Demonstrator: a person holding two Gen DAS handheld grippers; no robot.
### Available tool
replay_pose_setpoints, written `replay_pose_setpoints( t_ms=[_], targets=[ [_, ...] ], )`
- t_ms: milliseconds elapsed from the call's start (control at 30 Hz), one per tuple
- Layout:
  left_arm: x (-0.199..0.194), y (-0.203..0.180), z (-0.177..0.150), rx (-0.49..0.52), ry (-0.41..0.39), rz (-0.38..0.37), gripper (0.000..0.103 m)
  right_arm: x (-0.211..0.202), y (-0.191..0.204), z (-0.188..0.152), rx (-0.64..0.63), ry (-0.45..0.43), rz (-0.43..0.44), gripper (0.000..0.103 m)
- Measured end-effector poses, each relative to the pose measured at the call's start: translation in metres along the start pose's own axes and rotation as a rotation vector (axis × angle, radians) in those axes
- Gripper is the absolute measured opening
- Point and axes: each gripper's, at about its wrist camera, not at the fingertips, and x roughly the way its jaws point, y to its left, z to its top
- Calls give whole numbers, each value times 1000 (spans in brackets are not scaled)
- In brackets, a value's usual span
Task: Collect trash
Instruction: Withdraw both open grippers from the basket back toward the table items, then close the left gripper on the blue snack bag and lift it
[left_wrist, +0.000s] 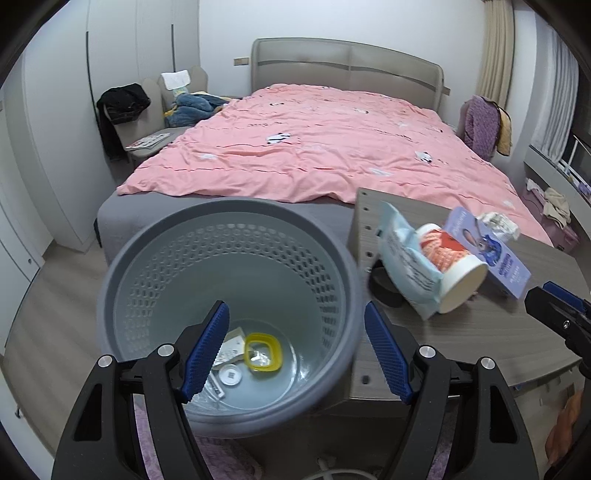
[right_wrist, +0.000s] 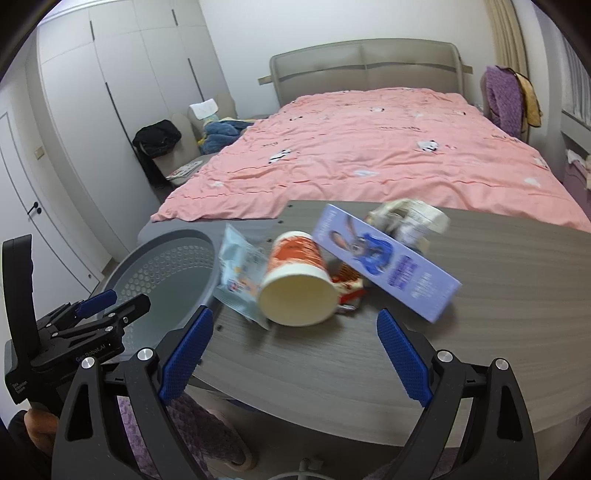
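Observation:
A grey perforated bin stands beside the wooden table; a yellow lid, a white cap and papers lie at its bottom. My left gripper hangs open over the bin's mouth, holding nothing. On the table lie a tipped orange-and-white paper cup, a light blue pouch, a purple rabbit-print box, crumpled paper and a red wrapper. My right gripper is open above the table's near edge, short of the cup, nothing between its fingers.
A bed with a pink duvet fills the room behind the table. A chair with dark clothes stands left of it, by white wardrobes. The left gripper shows at the bin's near rim. A purple rug lies below.

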Motion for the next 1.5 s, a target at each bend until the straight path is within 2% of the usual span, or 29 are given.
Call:
replay_pose_setpoints(
  t_ms=[100,333,667,833,1133,1467,1500],
  targets=[
    [5,-17,1,13,23,-34,73,-7,-16,-8,21,-8,-17,88],
    [18,-42,22,15,44,-54,73,-19,-41,-16,49,-38,-28,88],
    [46,-63,50,26,79,-32,73,-18,-63,-25,84,-37,-11,88],
    [62,-67,54,34,109,-19,73,-19,-73,-29,105,-34,-10,88],
    [78,-73,50,41,144,-54,71,-19,-81,-30,123,-31,-15,88],
    [86,-77,45,44,176,-126,31,-20,-81,-29,125,-32,-17,88],
    [85,-77,45,46,173,-128,31,-20,-81,-29,125,-31,-17,88]
  ],
)
